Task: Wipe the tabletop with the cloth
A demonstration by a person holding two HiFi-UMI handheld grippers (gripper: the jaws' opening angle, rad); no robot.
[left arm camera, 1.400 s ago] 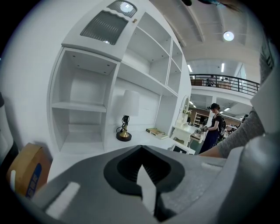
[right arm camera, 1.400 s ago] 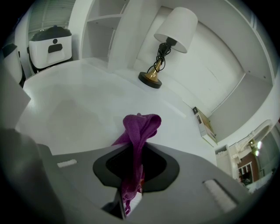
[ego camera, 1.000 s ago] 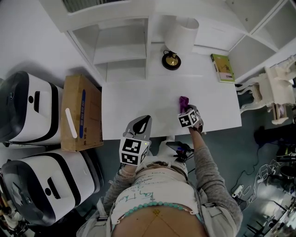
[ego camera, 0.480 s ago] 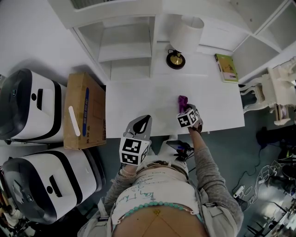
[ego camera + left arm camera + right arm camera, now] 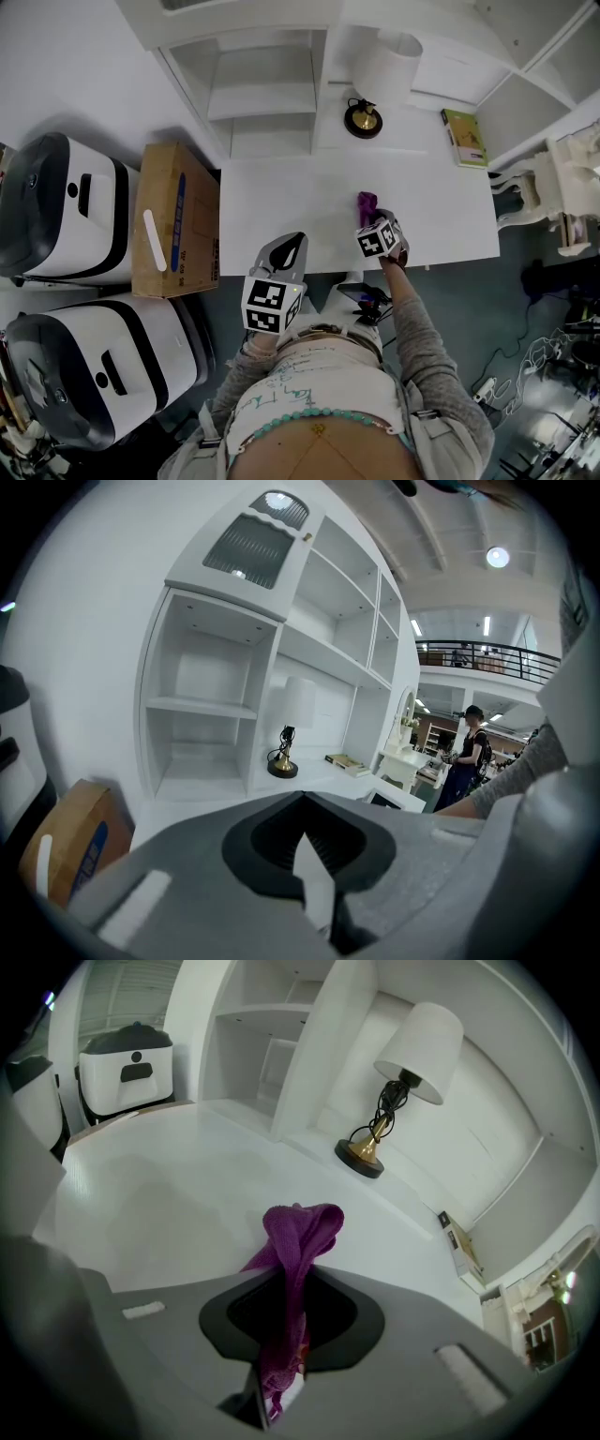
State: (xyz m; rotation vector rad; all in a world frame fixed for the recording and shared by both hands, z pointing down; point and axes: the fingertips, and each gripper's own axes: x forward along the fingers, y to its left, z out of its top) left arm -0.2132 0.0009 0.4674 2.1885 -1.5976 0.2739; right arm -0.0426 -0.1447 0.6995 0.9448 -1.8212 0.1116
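Observation:
A purple cloth [image 5: 295, 1246] stands bunched up between the jaws of my right gripper [image 5: 286, 1335], which is shut on it. In the head view the cloth [image 5: 367, 202] pokes out just beyond the right gripper [image 5: 375, 230], over the near right part of the white tabletop [image 5: 281, 206]. My left gripper [image 5: 284, 255] is held at the table's near edge with its jaws closed and nothing between them; in its own view the left gripper [image 5: 305, 855] points at the shelves, above the tabletop [image 5: 216, 803].
A table lamp [image 5: 375, 80] with a brass base stands at the back of the table, and a green book [image 5: 465, 137] lies at the back right. A cardboard box [image 5: 173, 220] and two white machines [image 5: 66, 211] sit to the left. A white chair [image 5: 562, 178] is at the right.
The view has shifted slightly; the right gripper with the cloth has edged a little toward the left and away from me. The left gripper has stayed put.

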